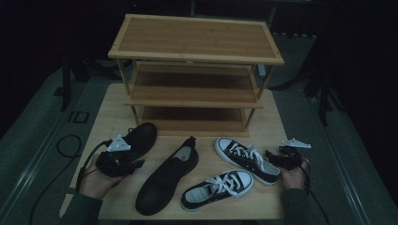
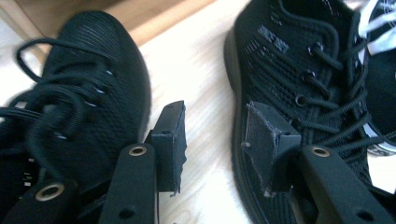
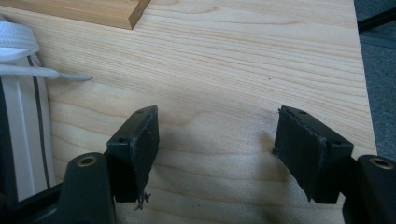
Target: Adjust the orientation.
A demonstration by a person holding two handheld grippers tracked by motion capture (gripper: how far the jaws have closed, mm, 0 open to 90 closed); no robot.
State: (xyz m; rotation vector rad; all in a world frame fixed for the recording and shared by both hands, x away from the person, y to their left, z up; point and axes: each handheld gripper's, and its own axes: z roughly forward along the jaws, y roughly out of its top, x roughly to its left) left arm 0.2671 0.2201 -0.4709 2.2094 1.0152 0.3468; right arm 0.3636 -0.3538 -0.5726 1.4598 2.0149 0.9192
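On the wooden surface (image 1: 117,108) all four shoes lie below the empty rack (image 1: 195,75), nothing shelved yet: left claw (image 2: 215,140) apart beside the lower-left black shoe (image 1: 141,138), right claw (image 3: 224,149) apart, holding nothing.

Left hand (image 1: 96,180) low at the near left, gripping the left gripper (image 1: 129,161); jaws apart, nothing pressed between the pads. Right hand (image 1: 294,177) at the near right, right gripper (image 3: 217,149) spread wide, empty.
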